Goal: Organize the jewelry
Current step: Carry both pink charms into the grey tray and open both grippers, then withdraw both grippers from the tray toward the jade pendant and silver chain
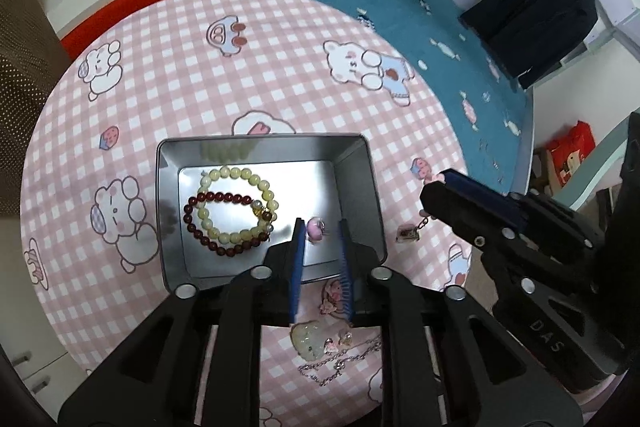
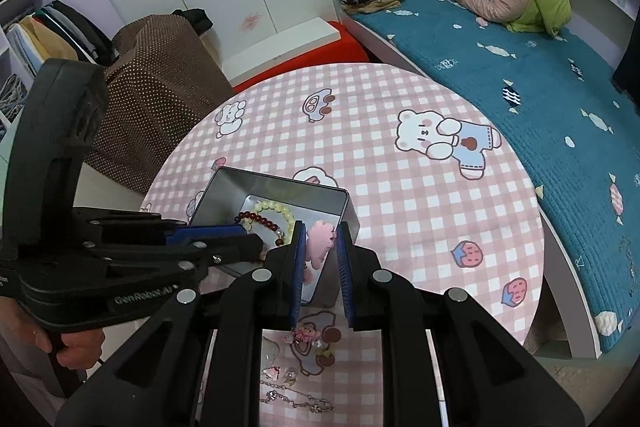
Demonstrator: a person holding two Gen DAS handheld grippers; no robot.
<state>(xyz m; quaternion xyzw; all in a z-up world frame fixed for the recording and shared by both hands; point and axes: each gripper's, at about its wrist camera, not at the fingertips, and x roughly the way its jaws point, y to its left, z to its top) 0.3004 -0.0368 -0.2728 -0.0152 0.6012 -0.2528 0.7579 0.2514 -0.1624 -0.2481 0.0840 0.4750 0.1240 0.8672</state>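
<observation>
An open metal tin (image 1: 362, 183) sits on the pink checked table and holds a pale green bead bracelet (image 1: 236, 205) and a dark red bead bracelet (image 1: 218, 245). My left gripper (image 1: 322, 229) hovers over the tin's near right corner, shut on a small pink bead ring (image 1: 314, 228). My right gripper (image 2: 320, 241) is shut on a pink charm (image 2: 319, 241) with a dangling keychain (image 1: 408, 233), just right of the tin (image 2: 344, 205). A shell pendant (image 1: 308, 341) and silver chain (image 1: 340, 367) lie near the table's front edge.
Small earrings and a chain (image 2: 298, 401) lie near the front edge under my right gripper. A bed with a teal cover (image 2: 520, 75) runs behind and right of the table. A brown dotted stool (image 2: 160, 87) stands to the left.
</observation>
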